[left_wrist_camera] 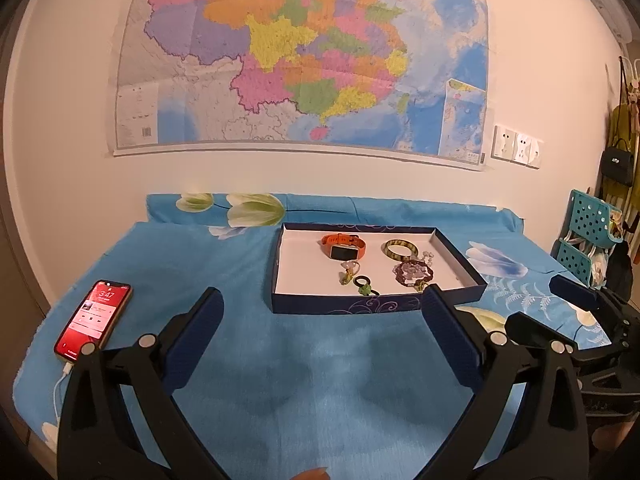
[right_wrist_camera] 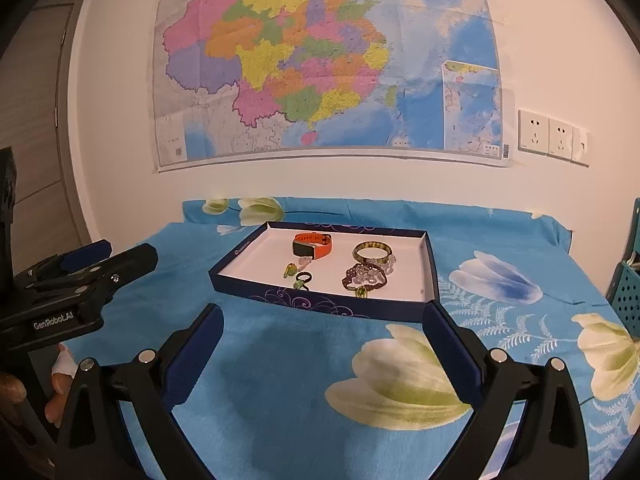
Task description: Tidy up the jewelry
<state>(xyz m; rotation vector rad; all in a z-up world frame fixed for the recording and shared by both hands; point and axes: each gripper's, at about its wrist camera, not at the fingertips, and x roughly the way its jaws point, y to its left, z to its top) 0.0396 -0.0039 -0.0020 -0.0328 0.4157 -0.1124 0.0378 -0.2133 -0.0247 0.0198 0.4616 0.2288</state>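
Bench [left_wrist_camera: 320, 380] draped in blue floral cloth, set against a white wall bearing a map [left_wrist_camera: 304, 56]. Jewelry lies inside the shallow box [right_wrist_camera: 320, 300]. Left tool [left_wrist_camera: 324, 304] and right tool [right_wrist_camera: 324, 320] both released, empty.

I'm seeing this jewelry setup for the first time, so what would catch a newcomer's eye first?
The big colourful map on the wall dominates. Below it, on the blue flowered cloth, an open dark blue box holds an orange watch, a green bangle and a beaded bracelet. A glowing red phone lies at the cloth's left edge.
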